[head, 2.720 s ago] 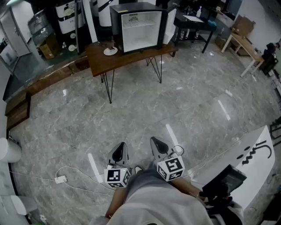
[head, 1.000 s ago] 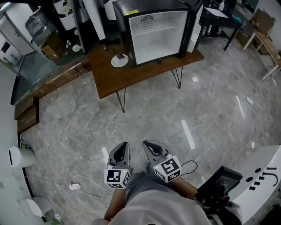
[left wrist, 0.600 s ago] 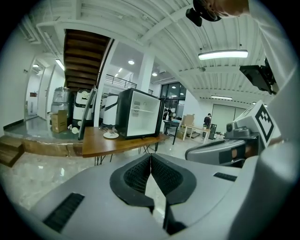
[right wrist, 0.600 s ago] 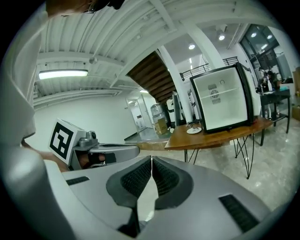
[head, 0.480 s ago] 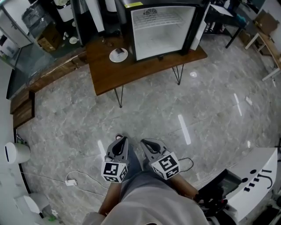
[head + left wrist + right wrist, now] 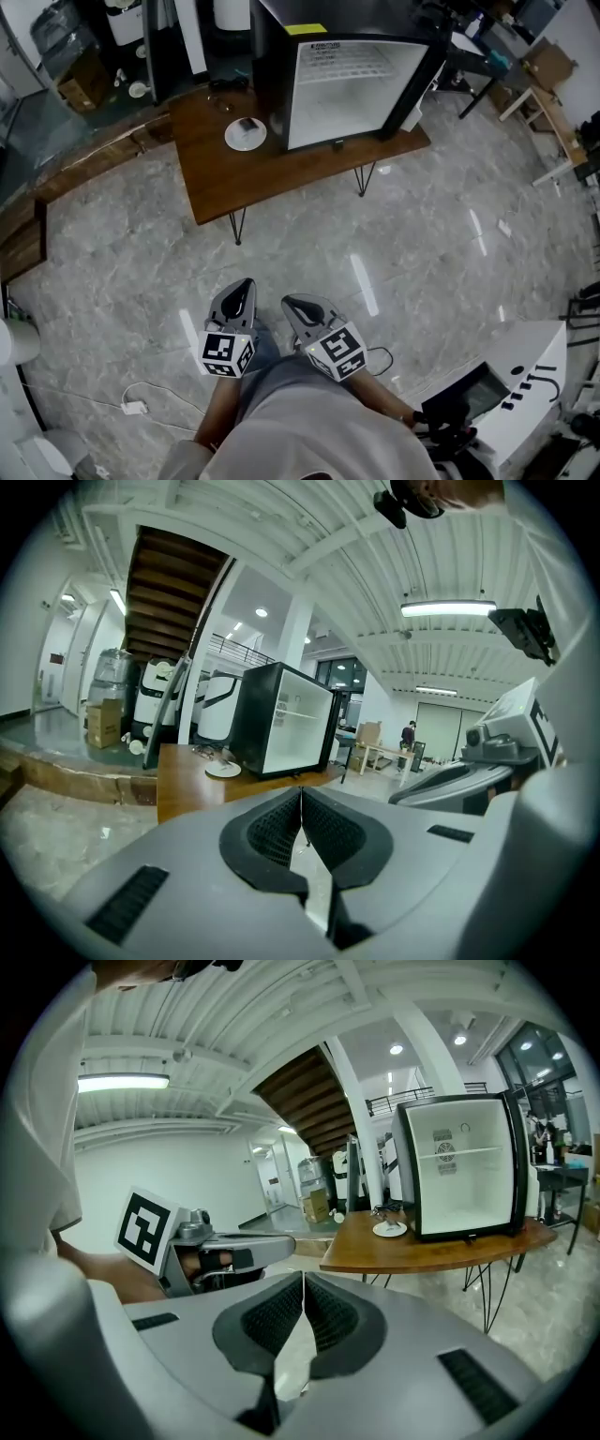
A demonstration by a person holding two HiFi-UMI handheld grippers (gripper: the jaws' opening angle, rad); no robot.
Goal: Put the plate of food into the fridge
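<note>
A white plate (image 6: 246, 133) with a dark piece of food lies on the brown wooden table (image 6: 234, 178), just left of the small black fridge (image 6: 352, 80). The fridge stands on the table with its white inside showing and its door swung open at the right. The plate (image 6: 222, 770) and fridge (image 6: 281, 721) show far ahead in the left gripper view, as do the plate (image 6: 389, 1229) and fridge (image 6: 461, 1182) in the right gripper view. My left gripper (image 6: 239, 293) and right gripper (image 6: 298, 307) are held close to my body, well short of the table. Both are shut and empty.
Grey marble floor lies between me and the table. A white cable with a plug (image 6: 131, 407) trails on the floor at the lower left. A white device with a dark screen (image 6: 487, 384) stands at my right. Boxes, machines and a low wooden platform (image 6: 56, 178) sit behind and left of the table.
I have moved closer to the table and fridge, which now look larger and nearer. Both grippers travelled with me, still shut and side by side.
</note>
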